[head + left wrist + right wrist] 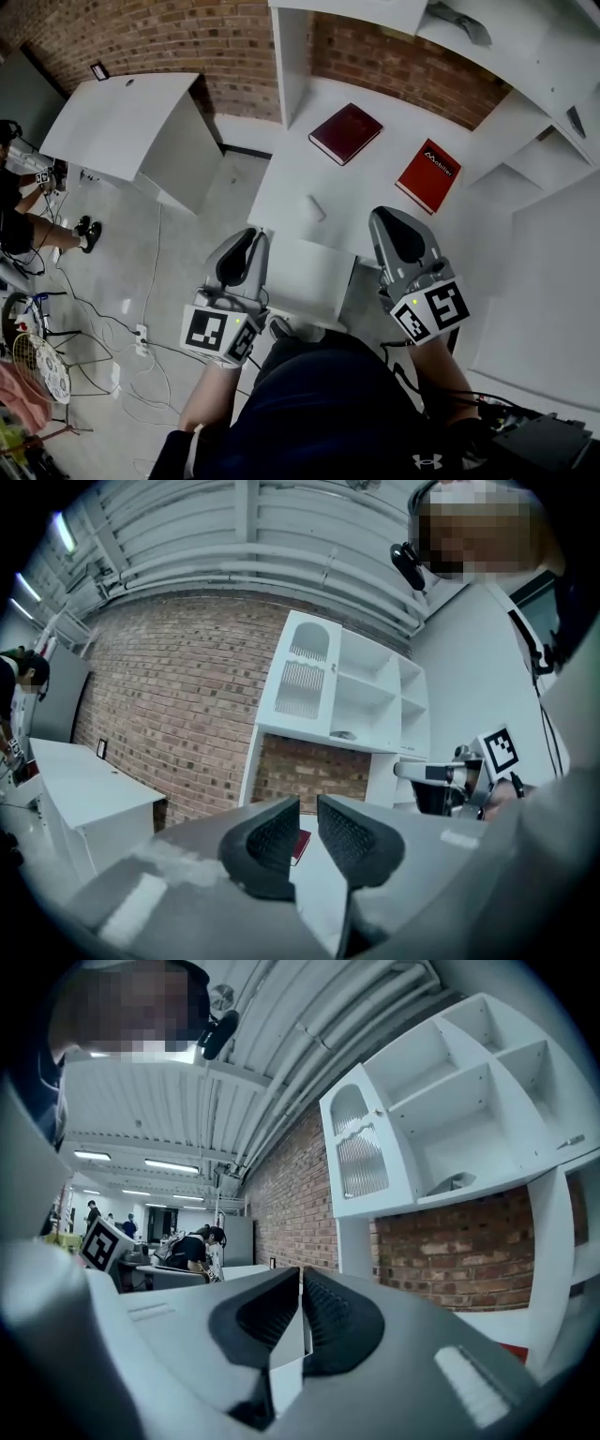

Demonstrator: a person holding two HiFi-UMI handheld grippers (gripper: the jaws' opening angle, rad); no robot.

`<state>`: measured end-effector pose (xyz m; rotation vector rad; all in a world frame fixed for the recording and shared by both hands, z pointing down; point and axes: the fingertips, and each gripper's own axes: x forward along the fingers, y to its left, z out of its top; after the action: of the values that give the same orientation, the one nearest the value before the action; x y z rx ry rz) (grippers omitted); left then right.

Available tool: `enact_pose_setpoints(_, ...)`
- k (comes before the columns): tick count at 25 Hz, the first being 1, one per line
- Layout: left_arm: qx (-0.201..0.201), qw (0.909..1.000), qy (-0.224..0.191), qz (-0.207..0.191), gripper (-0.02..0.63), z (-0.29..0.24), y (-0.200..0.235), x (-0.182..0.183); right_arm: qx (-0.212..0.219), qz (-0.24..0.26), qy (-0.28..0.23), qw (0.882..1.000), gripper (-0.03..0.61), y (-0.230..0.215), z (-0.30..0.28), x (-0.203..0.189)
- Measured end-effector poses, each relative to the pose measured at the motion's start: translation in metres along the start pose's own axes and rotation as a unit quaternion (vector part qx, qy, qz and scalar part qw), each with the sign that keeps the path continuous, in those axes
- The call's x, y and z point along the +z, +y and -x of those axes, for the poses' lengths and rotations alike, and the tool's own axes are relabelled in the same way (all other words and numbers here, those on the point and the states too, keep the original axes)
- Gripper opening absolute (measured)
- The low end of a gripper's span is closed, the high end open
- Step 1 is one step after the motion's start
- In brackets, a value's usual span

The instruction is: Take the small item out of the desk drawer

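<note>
Flat on the smooth white surface [367,195]: one maroon book [345,133], one red book [428,175] right of it, one small white cylinder [316,208] near it. Left claw [308,810] slightly apart, right claw [301,1279] together.

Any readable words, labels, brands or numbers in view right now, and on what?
Red book: one white word across the cover, too blurred to read.
Dark red book: no print visible.
Marker cubes: black-and-white square patterns, no letters.
Dark clothing: a white logo, no words.

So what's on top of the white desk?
A dark red book, a bright red book and a small white thing lie on the desk. The right claw hides part of its near side.
</note>
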<state>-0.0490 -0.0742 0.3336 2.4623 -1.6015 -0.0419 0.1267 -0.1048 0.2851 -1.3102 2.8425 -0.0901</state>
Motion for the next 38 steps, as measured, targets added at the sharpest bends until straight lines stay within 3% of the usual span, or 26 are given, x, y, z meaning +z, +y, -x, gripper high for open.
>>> enact_pose_setpoints(8,-0.032,0.9994,-0.008,0.002,0.063,-0.006,-0.001,0.005,-0.018,0.032,-0.02,0.999,0.003,0.011,0.008,0.018)
enact_pose_setpoints(16,-0.061,0.998,-0.011,0.01,0.055,-0.009,-0.012,0.004,-0.047,0.053,-0.023,0.997,0.002,0.008,0.015,0.01)
enact_pose_setpoints(20,-0.053,0.9985,0.016,-0.001,0.055,-0.009,-0.007,-0.007,-0.049,0.053,-0.026,0.997,0.002,0.009,0.016,0.009)
enact_pose_setpoints(38,-0.067,0.997,0.038,0.005,0.055,-0.02,-0.006,-0.016,-0.055,0.055,-0.035,0.996,0.002,0.006,0.018,0.012)
